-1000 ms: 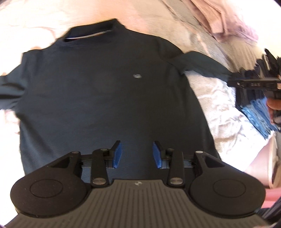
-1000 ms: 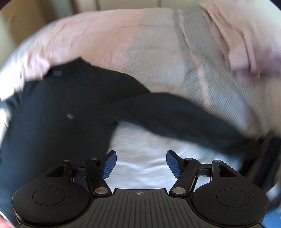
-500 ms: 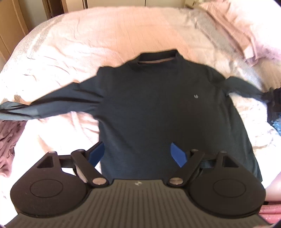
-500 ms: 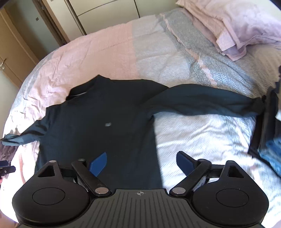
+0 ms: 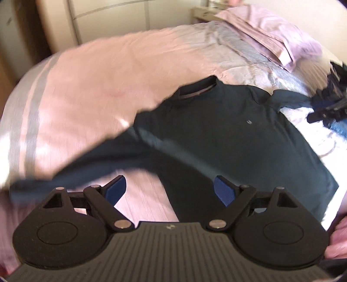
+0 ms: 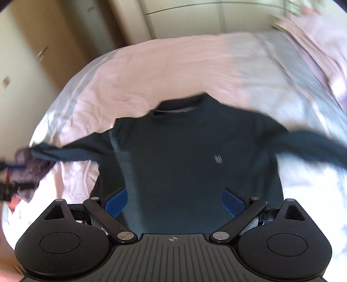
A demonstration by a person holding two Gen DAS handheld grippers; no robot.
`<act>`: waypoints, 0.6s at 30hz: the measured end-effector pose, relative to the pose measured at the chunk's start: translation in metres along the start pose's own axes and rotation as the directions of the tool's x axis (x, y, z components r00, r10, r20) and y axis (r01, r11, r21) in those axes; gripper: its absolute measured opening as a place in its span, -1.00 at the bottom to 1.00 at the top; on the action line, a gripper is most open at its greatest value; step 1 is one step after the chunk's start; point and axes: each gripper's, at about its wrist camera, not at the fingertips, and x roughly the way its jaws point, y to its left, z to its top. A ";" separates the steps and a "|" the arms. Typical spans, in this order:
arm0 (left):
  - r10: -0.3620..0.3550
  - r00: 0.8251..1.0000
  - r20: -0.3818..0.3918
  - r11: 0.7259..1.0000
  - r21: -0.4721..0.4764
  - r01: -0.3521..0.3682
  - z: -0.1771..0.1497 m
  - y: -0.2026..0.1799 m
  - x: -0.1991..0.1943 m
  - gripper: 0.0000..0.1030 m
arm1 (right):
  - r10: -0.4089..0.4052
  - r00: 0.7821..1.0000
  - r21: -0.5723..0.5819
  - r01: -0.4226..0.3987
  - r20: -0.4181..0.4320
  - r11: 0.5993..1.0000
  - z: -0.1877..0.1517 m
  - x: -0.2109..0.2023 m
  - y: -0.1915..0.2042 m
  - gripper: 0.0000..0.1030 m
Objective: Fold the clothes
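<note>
Since a second ago: both views pulled back and up, showing more of the room past the bed (image 5: 104,91). Left gripper (image 5: 171,191), jaws just been opening, now spread wide, nothing between the blue pads (image 5: 116,188), only bedding and the shirt's edge beneath. Right gripper (image 6: 173,202), wider than a second ago, likewise gaping and empty, above the lower body of the dark long-sleeved shirt (image 6: 195,160).

Shirt lying front up on the bed, collar away from the cameras, small pale logo (image 6: 218,158) on the chest. Both sleeves stretched outward: one (image 5: 71,171) running to the left in the left wrist view, the other (image 6: 314,149) reaching toward the right edge of the right wrist view.

Bed covered in pale pink creased bedding, with a grey herringbone-patterned band (image 5: 245,45) toward the right. Pink pillows (image 5: 271,36) stacked at the far right corner. Beyond the bed, cream cupboard doors (image 6: 188,17) and a wooden door or wardrobe front (image 6: 43,52) to the left. Dark and blue clothing heaped at the right edge (image 5: 334,104); a purplish garment (image 6: 32,164) bunched at the left edge of the bed. Heavy motion blur throughout.
</note>
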 end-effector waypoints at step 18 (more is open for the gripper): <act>-0.045 0.995 -0.094 0.825 0.557 0.090 0.128 -0.006 0.343 -0.41 | -0.032 0.996 -0.555 -0.020 -0.084 0.831 0.127 0.284 -0.111 0.45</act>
